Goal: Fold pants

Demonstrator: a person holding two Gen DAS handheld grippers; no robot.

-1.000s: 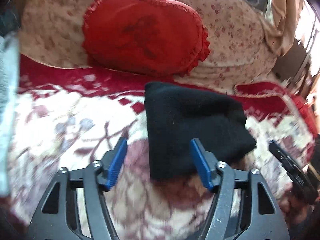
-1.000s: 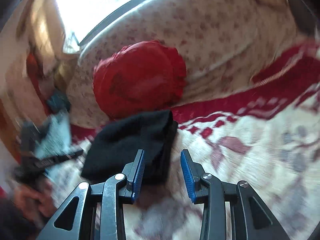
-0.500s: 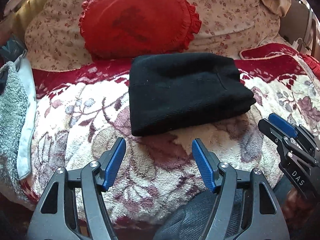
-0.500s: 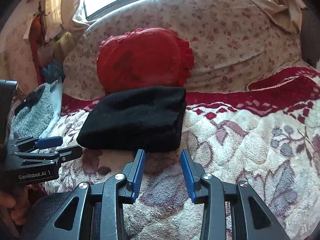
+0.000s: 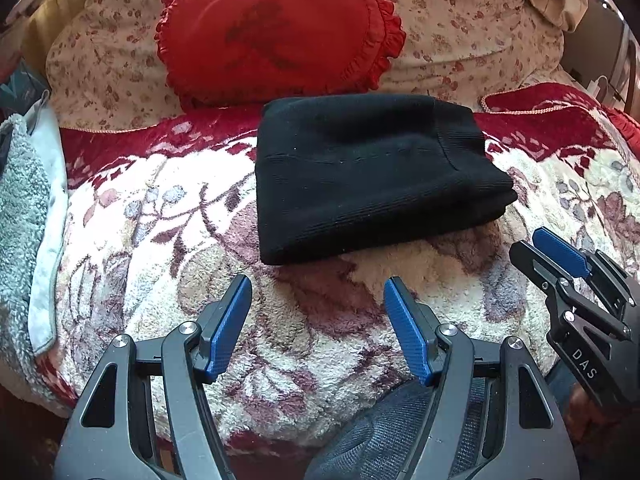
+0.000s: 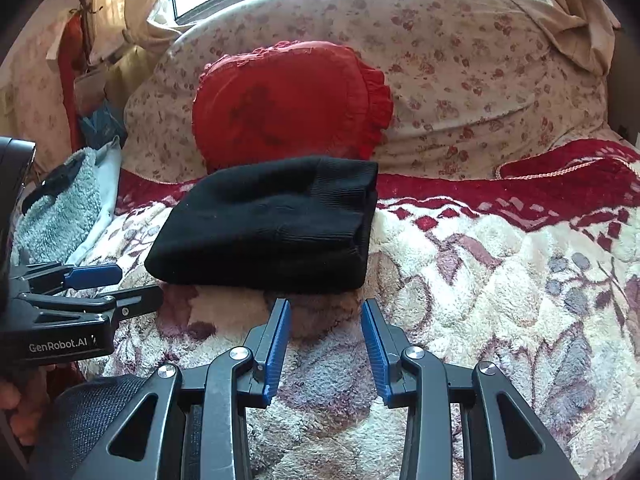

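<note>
Surface: fleecy floral blanket [image 5: 132, 216] on a bed, sunlit window behind.
Pants: one black folded pants [image 5: 368, 168], flat mid-blanket, before the cushion.
Cushions: one red frilled cushion [image 5: 276, 36], against one floral pillow [image 6: 480, 72].
Towel: one grey towel [image 5: 20, 208], left edge.
Tongs: left tongs [image 5: 318, 322] spread, empty; right tongs [image 6: 326, 344] apart, empty, both short of the pants.
</note>
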